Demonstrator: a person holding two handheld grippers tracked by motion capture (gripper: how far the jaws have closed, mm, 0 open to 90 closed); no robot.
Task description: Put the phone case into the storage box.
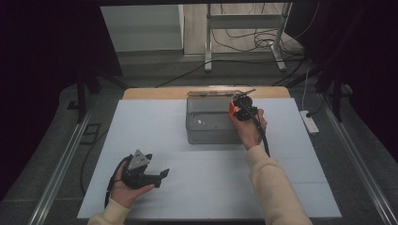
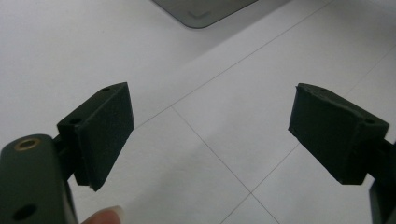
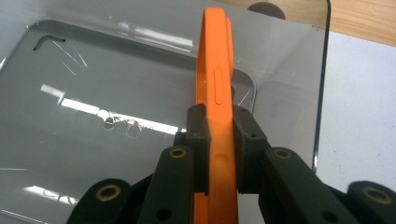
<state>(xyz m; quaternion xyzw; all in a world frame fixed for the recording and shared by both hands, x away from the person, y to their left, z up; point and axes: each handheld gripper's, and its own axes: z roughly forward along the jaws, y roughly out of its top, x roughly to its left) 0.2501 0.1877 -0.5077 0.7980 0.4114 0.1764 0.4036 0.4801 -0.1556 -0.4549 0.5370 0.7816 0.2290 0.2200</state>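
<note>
Orange phone case (image 3: 217,93) sits edge-on between the jaws of your right claw (image 3: 219,149), and the pads press on it from both sides, so that claw is clenched on the case. In the right gripper view the case stands upright along the jaws, its side button facing the camera, over the open clear bin (image 3: 116,70). From the high view you hold that claw (image 1: 241,108) at the right-hand rim of the bin (image 1: 206,126), near its far corner, with the orange showing just at the rim; whether the case touches the bin wall I cannot tell. The bin stands toward the far middle of the white counter (image 1: 187,187), and a lid-like strip (image 1: 218,93) lies along its far edge on the bare wood.

Your left claw (image 1: 162,174) rests low on the near left part of the counter, well apart from the bin, cradled in your left hand (image 1: 126,187). In the left gripper view its jaws stand wide and released, with nothing between the pads (image 2: 105,130) but the white counter surface (image 2: 210,140); a corner of the bin (image 2: 201,11) shows at the top edge.
</note>
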